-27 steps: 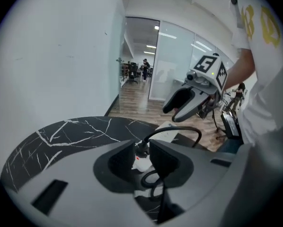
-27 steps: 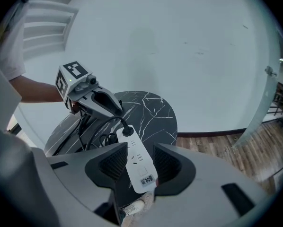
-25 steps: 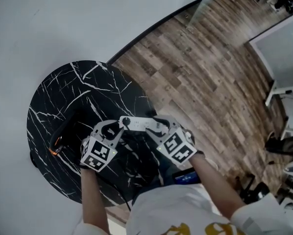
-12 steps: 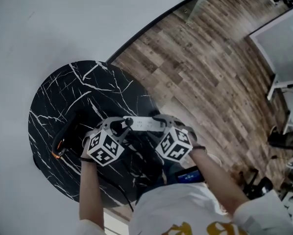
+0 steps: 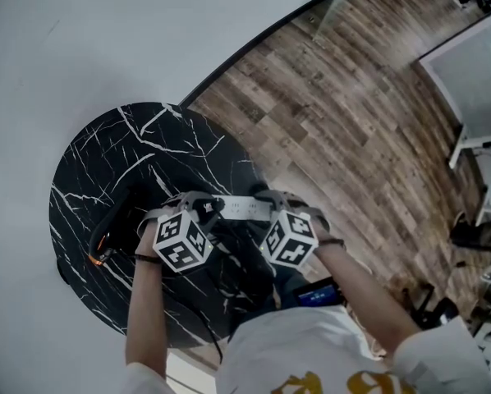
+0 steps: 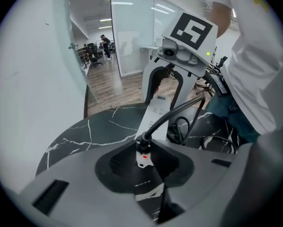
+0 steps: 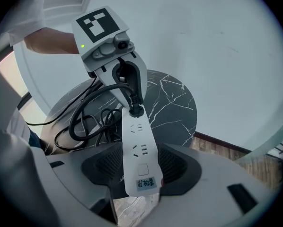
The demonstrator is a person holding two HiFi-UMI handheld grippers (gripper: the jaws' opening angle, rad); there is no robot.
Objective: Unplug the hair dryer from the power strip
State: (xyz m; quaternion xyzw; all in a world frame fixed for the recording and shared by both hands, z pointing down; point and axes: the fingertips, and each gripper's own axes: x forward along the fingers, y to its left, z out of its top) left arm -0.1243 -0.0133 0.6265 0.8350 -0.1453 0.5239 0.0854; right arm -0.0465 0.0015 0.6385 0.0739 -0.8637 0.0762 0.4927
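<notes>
A white power strip lies across the black marble table, between my two grippers. The hair dryer's black plug stands in the strip's far socket. My left gripper comes down over that end and is shut on the plug. My right gripper straddles the strip's switch end; its jaws have just been opening, and slim gaps show beside the strip. The black hair dryer lies at the table's left.
Loops of black cable lie on the table near my body and trail off its front edge. The table is small and round, with a white wall to the left and a wood floor to the right. A white desk stands far right.
Both grippers have rolled and sunk toward the table, taking the strip down with them. The two marker cubes now sit closer together.
</notes>
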